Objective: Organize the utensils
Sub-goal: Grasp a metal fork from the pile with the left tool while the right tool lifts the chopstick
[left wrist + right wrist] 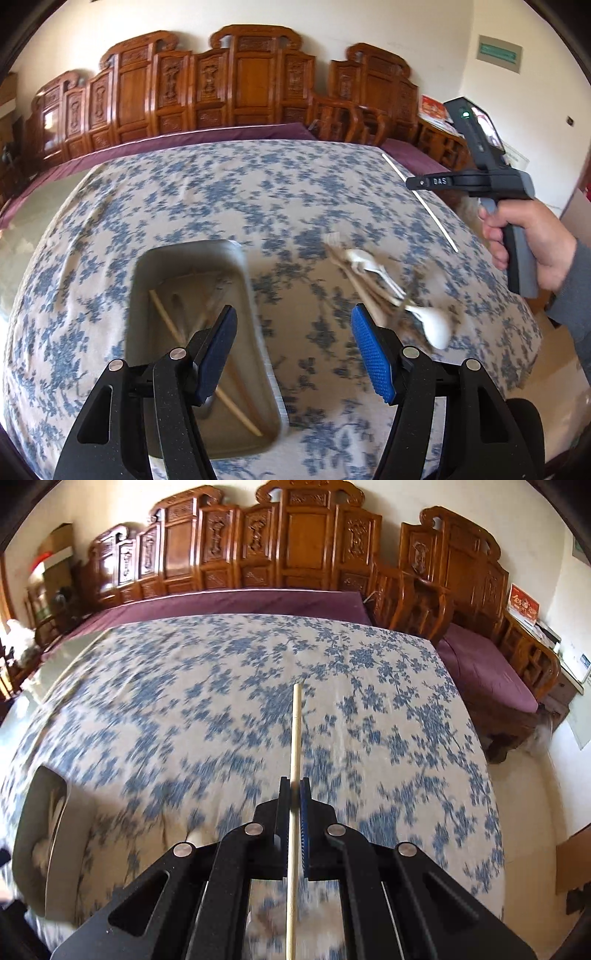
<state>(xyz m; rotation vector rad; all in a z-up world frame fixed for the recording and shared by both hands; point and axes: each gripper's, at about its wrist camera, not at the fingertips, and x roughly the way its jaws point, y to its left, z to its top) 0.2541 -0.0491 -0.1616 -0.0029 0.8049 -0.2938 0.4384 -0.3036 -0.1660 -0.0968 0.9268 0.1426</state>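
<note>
Wooden chopstick [294, 760] clamped in right gripper [294, 794] above tablecloth [369, 738]; left gripper [293, 332] agape over tray [192, 258].

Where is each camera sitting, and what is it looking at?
Left wrist: rides the open left gripper, looking across the flowered tablecloth at the gray tray and utensil pile; shows its blue pads and the right hand.
Right wrist: rides the right gripper, looking forward along the chopstick it pinches; shows only its own fingers.
Shared: tablecloth, tray, chopstick and carved wooden bench.
</note>
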